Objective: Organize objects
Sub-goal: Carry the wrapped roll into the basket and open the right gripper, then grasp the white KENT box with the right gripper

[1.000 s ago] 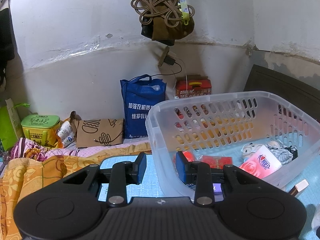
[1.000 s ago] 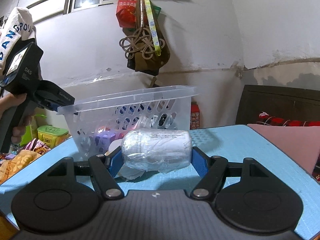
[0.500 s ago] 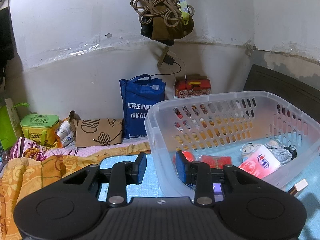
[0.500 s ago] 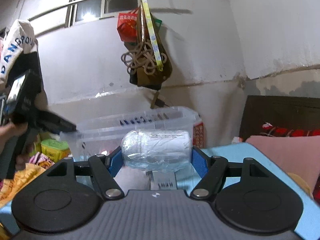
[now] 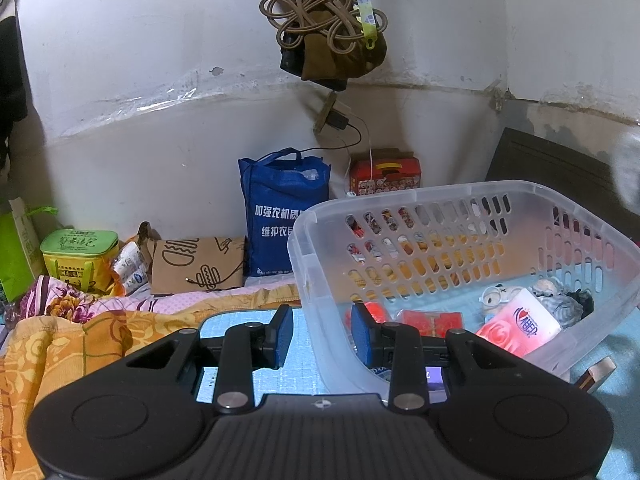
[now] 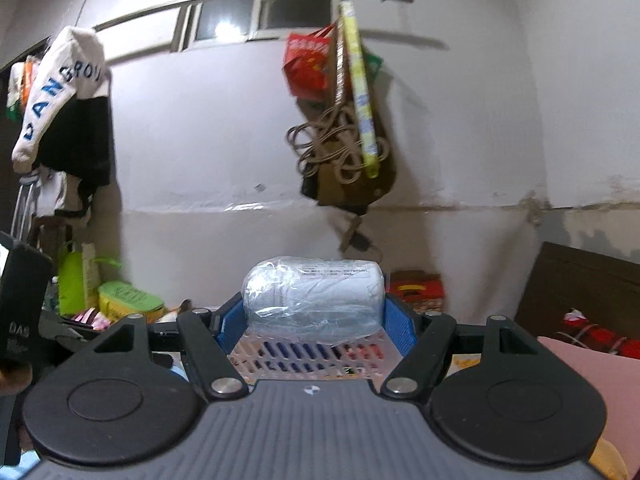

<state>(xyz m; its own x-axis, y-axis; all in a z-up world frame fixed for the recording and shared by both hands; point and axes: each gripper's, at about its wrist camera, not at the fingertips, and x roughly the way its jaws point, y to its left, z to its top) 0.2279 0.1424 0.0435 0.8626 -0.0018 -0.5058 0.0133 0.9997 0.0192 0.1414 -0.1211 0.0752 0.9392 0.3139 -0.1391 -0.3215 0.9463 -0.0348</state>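
A clear plastic basket (image 5: pixel 448 196) stands on the light blue mat. It holds a pink tissue pack (image 5: pixel 520 322), a small toy figure (image 5: pixel 494 296), red packets (image 5: pixel 430 318) and a grey bundle (image 5: pixel 558 302). My left gripper (image 5: pixel 322 338) straddles the basket's near left wall, one finger outside, one inside; the jaws stand close to the wall and contact is unclear. My right gripper (image 6: pixel 314 314) is shut on a white roll wrapped in clear plastic (image 6: pixel 314 298), held above the basket's slotted wall (image 6: pixel 312 354).
A blue shopping bag (image 5: pixel 282 212), a red box (image 5: pixel 384 174), a brown paper bag (image 5: pixel 196 266) and a green tin (image 5: pixel 78 258) sit by the wall. An orange blanket (image 5: pixel 60 344) lies left. Bags and cords hang overhead (image 5: pixel 328 28). A pink cushion (image 6: pixel 588 364) lies right.
My right gripper has risen with the wrapped roll, from table level beside the basket to above its wall. The left gripper has stayed at the basket's wall.
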